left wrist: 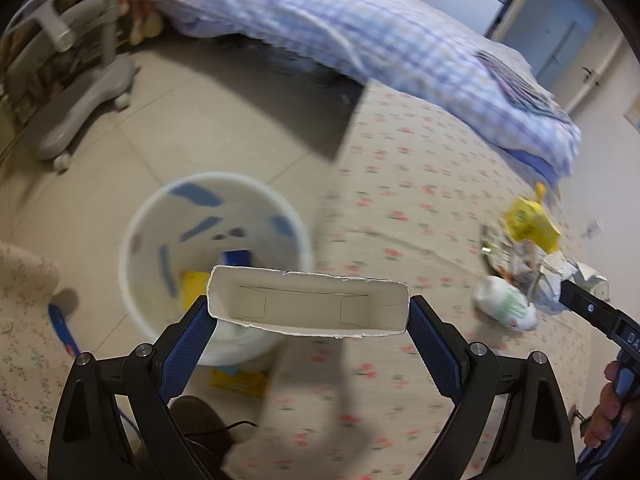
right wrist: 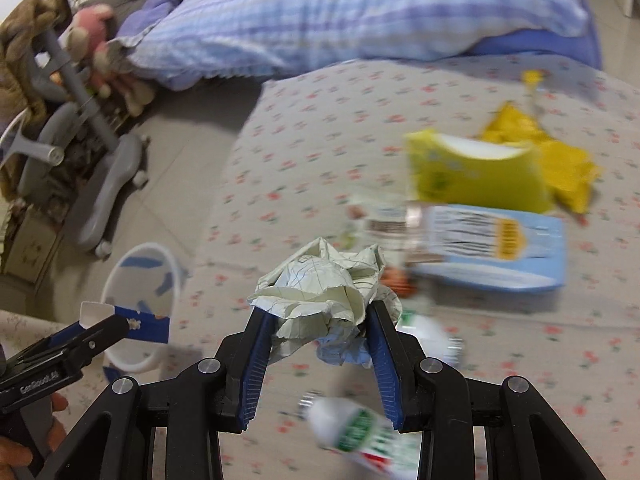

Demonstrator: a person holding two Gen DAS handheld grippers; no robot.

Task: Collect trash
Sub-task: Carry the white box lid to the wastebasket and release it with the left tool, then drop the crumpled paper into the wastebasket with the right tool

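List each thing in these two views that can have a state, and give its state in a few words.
Left hand-held gripper: shut on carton.
Carton: torn open, empty inside.
Right hand-held gripper: shut on crumpled paper.
Crumpled paper: balled up, lifted.
Bin: upright, open, some trash inside.
Yellow box: open-topped, on the bed.
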